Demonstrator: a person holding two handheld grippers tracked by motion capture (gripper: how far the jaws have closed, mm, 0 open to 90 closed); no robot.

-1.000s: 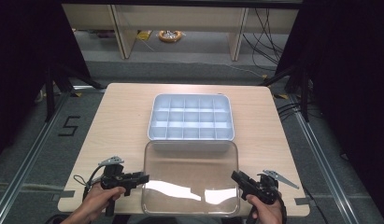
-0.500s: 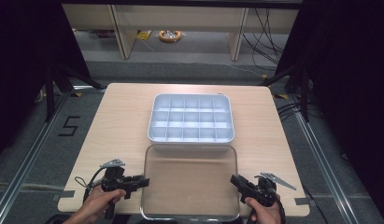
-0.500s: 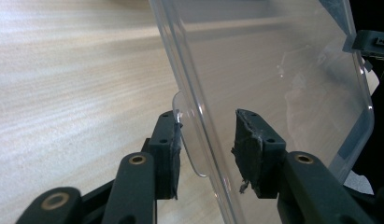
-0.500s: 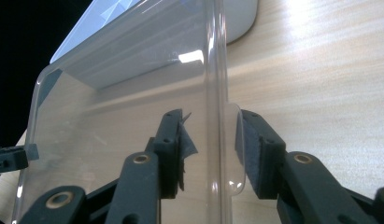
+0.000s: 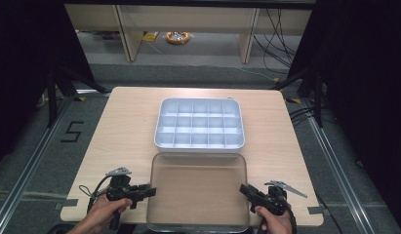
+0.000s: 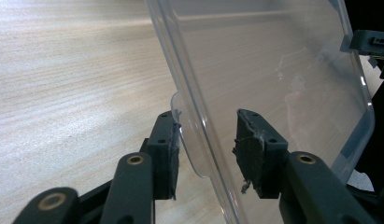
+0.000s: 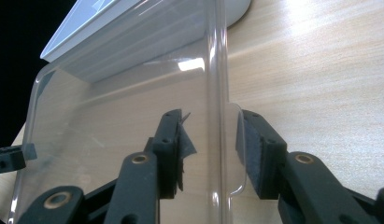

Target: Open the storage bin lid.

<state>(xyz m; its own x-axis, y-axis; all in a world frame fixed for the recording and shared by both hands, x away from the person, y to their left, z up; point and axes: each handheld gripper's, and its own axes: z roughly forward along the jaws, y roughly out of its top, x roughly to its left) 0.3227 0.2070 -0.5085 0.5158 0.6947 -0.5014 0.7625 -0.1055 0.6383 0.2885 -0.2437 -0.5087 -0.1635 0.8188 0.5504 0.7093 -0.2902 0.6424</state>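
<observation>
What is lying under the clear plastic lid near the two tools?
Under the clear lid only the bare wooden table shows through. Nothing seems hidden, since the lid is transparent. The white compartment tray sits behind it, not under it.

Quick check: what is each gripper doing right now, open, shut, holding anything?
Left gripper: jaws just been opening, clear lid edge between them, not clamped.
Right gripper: open, astride the lid's edge, no grip.
</observation>
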